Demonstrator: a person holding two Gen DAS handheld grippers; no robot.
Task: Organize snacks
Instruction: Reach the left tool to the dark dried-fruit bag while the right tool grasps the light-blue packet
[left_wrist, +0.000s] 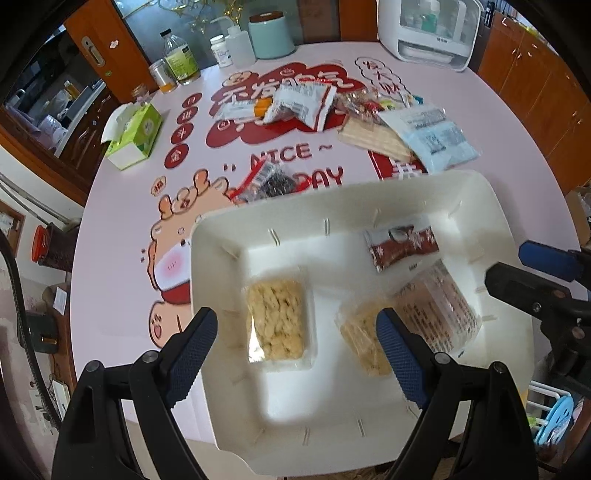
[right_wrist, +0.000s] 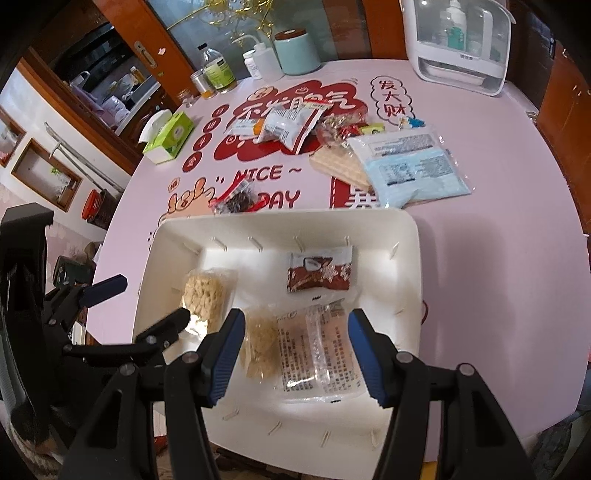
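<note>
Home dining room: round table (right_wrist: 480, 258), wooden cabinets (right_wrist: 565, 110).

Round pink table (right_wrist: 480, 258) with red cartoon print. Green tissue box (right_wrist: 169, 137) at left edge. Far edge: oil bottle (right_wrist: 218, 70), metal tin (right_wrist: 202, 83), white squeeze bottle (right_wrist: 266, 61), mint canister (right_wrist: 297, 51). White lidded cabinet (right_wrist: 458, 40) far right.

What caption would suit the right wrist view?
Open right gripper hovers over a white bin holding three snack packs.
</note>
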